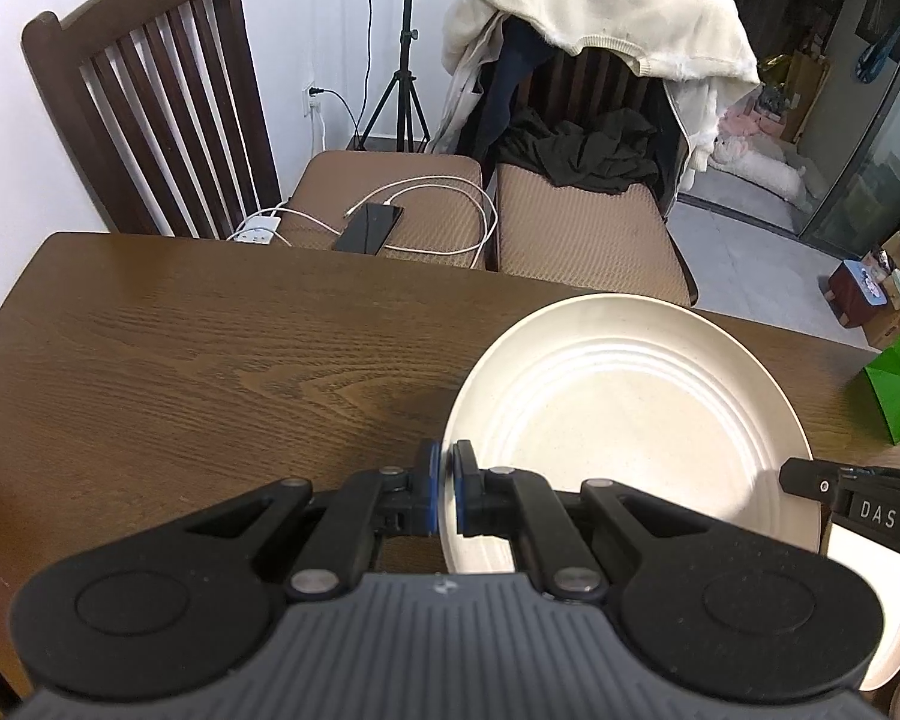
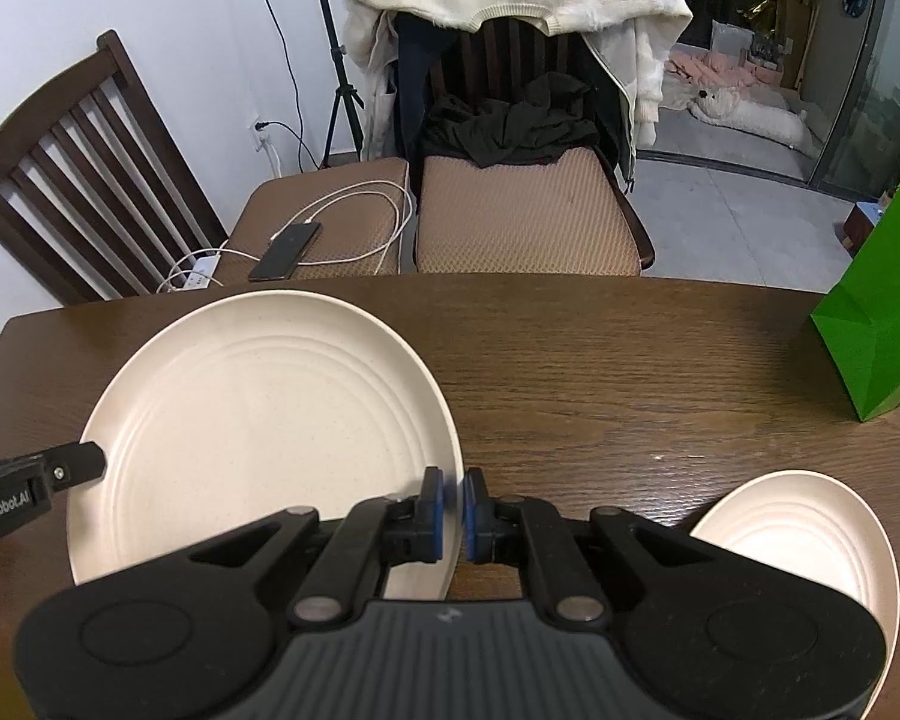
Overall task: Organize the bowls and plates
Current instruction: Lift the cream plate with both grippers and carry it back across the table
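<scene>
A large cream plate (image 1: 624,414) is held a little above the brown wooden table (image 1: 210,360). My left gripper (image 1: 447,468) is shut on its left rim. My right gripper (image 2: 455,489) is shut on the same plate (image 2: 270,420) at its right rim. Each gripper shows at the plate's opposite edge in the other's view: the right one (image 1: 801,474) in the left wrist view, the left one (image 2: 87,456) in the right wrist view. A second cream plate (image 2: 810,546) lies on the table at the lower right, also showing in the left wrist view (image 1: 894,612).
A green paper bag (image 2: 876,312) stands on the table at the right. Two cushioned chairs (image 2: 522,222) stand behind the far table edge, one with a phone (image 2: 285,252) and white cables, one draped with clothes. A tripod (image 2: 336,60) stands by the wall.
</scene>
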The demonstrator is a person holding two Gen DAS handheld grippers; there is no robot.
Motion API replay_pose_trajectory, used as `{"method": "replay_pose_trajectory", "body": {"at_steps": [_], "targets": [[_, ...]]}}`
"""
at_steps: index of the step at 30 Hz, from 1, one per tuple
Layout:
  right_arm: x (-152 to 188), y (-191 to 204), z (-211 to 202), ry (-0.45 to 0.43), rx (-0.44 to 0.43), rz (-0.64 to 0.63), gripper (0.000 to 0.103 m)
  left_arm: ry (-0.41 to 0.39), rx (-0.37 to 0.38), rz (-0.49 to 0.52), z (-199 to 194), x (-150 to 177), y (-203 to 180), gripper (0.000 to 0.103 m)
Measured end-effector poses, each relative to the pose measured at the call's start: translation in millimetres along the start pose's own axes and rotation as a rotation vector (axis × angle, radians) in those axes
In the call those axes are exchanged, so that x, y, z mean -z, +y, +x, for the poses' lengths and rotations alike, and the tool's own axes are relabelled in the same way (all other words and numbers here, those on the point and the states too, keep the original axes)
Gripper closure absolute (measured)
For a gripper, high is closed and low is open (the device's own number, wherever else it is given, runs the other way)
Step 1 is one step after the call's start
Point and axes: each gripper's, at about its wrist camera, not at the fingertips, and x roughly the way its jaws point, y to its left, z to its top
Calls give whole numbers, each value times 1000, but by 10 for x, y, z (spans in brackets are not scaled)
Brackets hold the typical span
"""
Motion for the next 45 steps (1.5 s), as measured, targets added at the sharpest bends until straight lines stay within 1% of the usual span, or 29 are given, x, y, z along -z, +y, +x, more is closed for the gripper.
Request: {"method": "replay_pose_trajectory", "body": {"at_steps": [10, 24, 32, 38, 45], "targets": [[39, -5, -231, -19, -5, -3, 97, -17, -2, 0, -241, 47, -27, 97], [148, -11, -587, -43, -5, -7, 97, -44, -1, 2, -596, 197, -54, 97], [307, 10, -742, -45, -5, -8, 97, -49, 0, 1, -714, 277, -70, 97], [443, 0, -872, -50, -9, -3, 97, -62, -2, 5, -924, 444, -70, 97], [604, 27, -1048, -55, -5, -16, 97, -61, -8, -4, -1079, 584, -65, 97]]}}
